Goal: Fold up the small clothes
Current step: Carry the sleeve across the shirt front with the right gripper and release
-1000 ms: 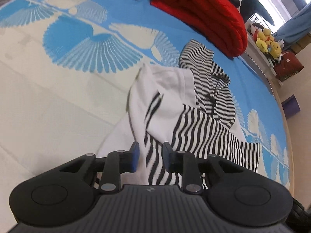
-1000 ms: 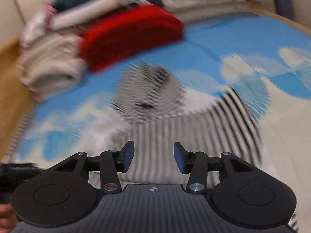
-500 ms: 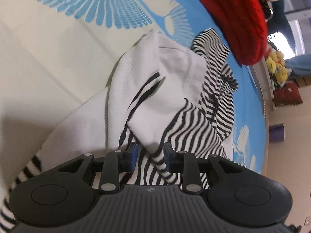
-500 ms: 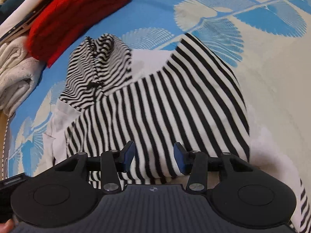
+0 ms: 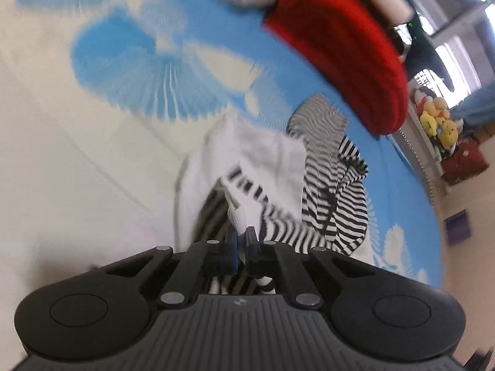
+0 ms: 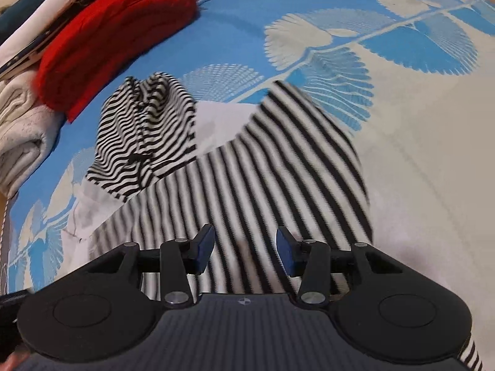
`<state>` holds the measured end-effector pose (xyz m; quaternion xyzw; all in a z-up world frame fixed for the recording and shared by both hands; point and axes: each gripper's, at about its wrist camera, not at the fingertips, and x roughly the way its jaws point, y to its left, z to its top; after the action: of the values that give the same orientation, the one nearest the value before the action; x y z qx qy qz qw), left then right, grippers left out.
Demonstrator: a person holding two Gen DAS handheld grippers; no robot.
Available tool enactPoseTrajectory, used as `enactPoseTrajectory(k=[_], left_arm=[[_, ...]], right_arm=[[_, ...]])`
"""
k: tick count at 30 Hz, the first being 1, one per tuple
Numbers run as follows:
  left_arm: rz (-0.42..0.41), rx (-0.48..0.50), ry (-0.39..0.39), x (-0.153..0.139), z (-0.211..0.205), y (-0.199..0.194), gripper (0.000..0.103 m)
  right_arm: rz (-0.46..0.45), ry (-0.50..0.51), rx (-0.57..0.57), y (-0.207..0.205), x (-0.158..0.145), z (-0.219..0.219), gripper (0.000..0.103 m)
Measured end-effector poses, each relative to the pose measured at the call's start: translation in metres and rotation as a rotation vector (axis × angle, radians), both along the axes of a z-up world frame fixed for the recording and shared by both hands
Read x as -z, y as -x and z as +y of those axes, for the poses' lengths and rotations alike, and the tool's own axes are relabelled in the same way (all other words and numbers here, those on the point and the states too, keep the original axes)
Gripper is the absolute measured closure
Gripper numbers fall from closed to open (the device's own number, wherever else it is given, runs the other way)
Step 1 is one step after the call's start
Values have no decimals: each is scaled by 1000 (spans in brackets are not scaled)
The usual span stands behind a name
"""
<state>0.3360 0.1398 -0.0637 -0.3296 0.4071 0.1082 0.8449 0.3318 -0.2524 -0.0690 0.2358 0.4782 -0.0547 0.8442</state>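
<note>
Left gripper (image 5: pixel 241 235) pinches white fold of striped garment (image 6: pixel 247 185), jaws pressed together on cloth. Right gripper (image 6: pixel 245 249) jaws spread, hovering over garment's striped body, nothing between them. Garment lies crumpled on blue-and-cream patterned sheet (image 6: pixel 402 123), striped hood nearest red folded blanket (image 6: pixel 114 31), just short of it.

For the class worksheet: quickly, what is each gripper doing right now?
Left gripper: closed on the striped garment.
Right gripper: open, holding nothing, above the striped fabric.
</note>
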Motion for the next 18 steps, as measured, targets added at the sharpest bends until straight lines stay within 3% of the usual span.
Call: enactPoseTrajectory(k=[2, 6, 9, 12, 13, 15, 17, 18], left_arm=[[33, -20, -32, -5, -4, 18, 97], [175, -51, -56, 6, -2, 31, 91], [100, -23, -118, -2, -2, 25, 89], [59, 121, -176, 0, -14, 4, 69], [73, 163, -183, 6, -17, -3, 69], [144, 196, -176, 25, -20, -10, 69], [259, 196, -128, 50, -18, -13, 69], [278, 180, -99, 57, -14, -11, 69]], right_arm=[[17, -15, 29, 3, 4, -3, 56], [81, -10, 84, 7, 17, -10, 57], [140, 43, 128, 9, 28, -16, 57], [152, 68, 161, 10, 31, -20, 58], [146, 72, 164, 10, 29, -19, 57], [114, 58, 170, 10, 23, -17, 57], [99, 75, 138, 7, 21, -12, 57], [106, 84, 130, 5, 23, -12, 56]])
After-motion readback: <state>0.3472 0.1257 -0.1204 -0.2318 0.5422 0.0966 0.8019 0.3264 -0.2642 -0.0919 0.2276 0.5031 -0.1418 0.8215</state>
